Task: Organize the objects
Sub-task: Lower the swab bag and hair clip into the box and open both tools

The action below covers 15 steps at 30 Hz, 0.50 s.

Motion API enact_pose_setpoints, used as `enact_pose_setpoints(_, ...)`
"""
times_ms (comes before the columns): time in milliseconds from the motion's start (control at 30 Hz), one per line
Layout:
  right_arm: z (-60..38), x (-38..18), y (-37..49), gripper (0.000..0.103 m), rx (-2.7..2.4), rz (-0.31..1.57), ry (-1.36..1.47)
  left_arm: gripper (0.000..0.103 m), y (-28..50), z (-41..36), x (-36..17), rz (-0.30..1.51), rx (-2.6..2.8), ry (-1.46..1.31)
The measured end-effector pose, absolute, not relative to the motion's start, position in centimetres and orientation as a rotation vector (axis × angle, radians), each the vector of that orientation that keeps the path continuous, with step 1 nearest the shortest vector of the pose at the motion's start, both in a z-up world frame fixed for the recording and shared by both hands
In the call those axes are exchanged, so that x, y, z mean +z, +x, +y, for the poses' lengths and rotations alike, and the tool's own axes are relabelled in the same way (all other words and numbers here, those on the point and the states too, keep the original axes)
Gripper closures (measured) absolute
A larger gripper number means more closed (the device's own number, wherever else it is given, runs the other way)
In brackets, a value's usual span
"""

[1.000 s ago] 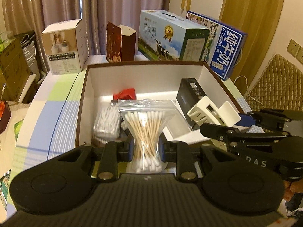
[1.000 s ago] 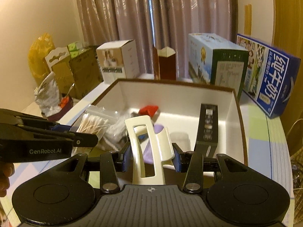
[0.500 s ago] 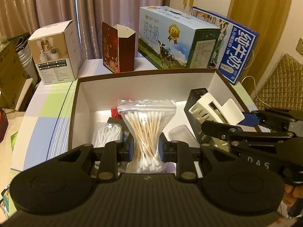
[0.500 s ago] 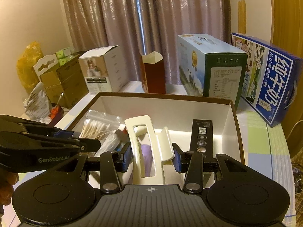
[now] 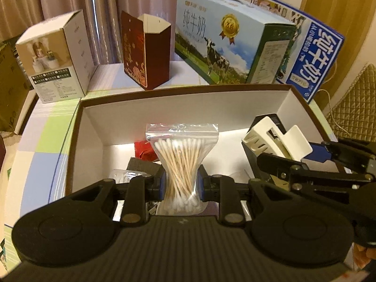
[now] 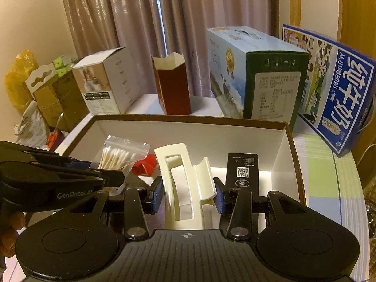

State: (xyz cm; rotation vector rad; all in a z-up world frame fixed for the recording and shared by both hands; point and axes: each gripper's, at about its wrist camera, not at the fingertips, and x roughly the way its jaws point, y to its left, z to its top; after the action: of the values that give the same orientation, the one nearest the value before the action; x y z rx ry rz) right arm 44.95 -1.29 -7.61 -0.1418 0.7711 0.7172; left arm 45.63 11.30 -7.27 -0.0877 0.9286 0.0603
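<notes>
Left gripper, nearest in the left wrist view: its blue pads are clamped on the waist of a swab bag, a clear zip bag of cotton swabs pinched into an hourglass shape, held upright over the near end of the tray. In the right wrist view the same bag shows at the left, over the tray's left part

Right gripper: its pads are closed on a cream hair clip, held lengthwise over the tray's middle. In the left wrist view the clip and the right gripper enter from the right, over the tray's right side. Fingers of the person's hand show at the lower left edge

Tray: an open box, white inside with a brown rim, resting on a surface covered by a checked cloth. Inside it lie a black remote near the right wall, a red packet toward the middle, and, beneath the left gripper, a dark flat item and a clear plastic pack, both partly hidden

Beyond the tray, left to right: a white carton, an open dark red box, a light blue milk case and a dark blue milk case leaning behind it. Curtains close the background
</notes>
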Motion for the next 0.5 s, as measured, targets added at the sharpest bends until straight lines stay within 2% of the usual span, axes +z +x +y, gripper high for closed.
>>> enact_pose_setpoints(433,0.2,-9.3,47.5,0.062,0.710,0.806,-0.177,0.081,49.2,12.6,-10.3,0.999,0.063,-0.142)
enact_pose_setpoints(500,0.4,-9.4,47.8,0.062,0.709,0.808,-0.180,0.073,49.5,12.6,-10.4,0.995,0.058,-0.132)
